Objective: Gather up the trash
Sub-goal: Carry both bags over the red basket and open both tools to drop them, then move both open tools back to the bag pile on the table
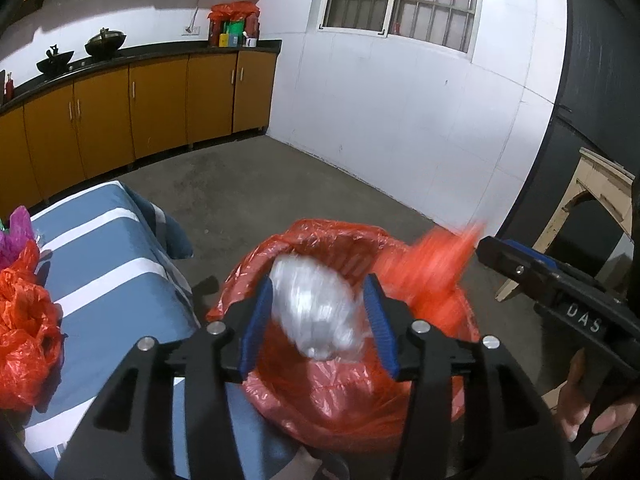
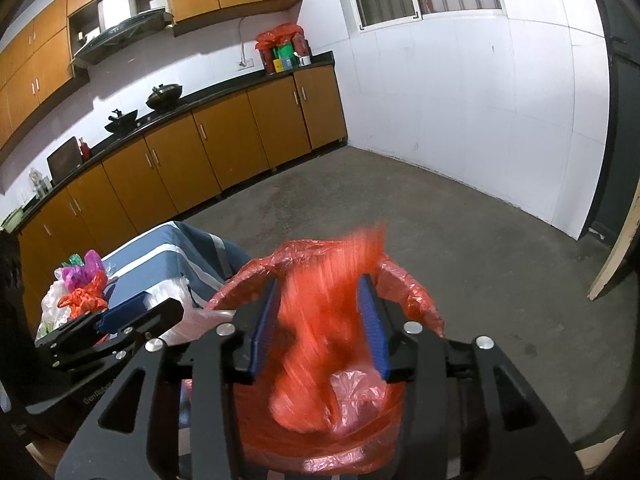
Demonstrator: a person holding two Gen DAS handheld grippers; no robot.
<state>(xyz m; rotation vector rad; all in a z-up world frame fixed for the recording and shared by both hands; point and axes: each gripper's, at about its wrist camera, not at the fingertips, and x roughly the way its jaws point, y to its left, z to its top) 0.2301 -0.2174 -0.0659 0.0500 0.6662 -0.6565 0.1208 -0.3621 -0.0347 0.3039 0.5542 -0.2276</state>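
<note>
Hovering: both grippers hang over a bin lined with a red plastic bag (image 1: 344,412), which stands on the concrete floor just beside the table.
Left gripper (image 1: 318,316): blue-padded jaws spread apart, with a blurred wad of clear plastic (image 1: 320,312) between them, above the bin mouth; whether either pad touches the wad cannot be told.
Right gripper (image 2: 324,324): jaws spread apart as well, with a blurred red plastic bag (image 2: 316,344) between them over the bin; contact with the pads cannot be told.
Inside the bin: a crumpled pinkish clear bag (image 2: 354,392) lies on the liner.
Table: covered with a blue and white striped cloth (image 1: 116,264), left of the bin.
Trash on the table: a heap of red plastic bags (image 1: 24,320) at the near left edge, with a purple bag (image 1: 16,232) behind it; the right wrist view also shows white and green scraps in the same pile.
Background: orange kitchen cabinets (image 2: 224,148) under a dark counter with two woks (image 1: 80,50), a white tiled wall and a barred window (image 1: 404,0).
</note>
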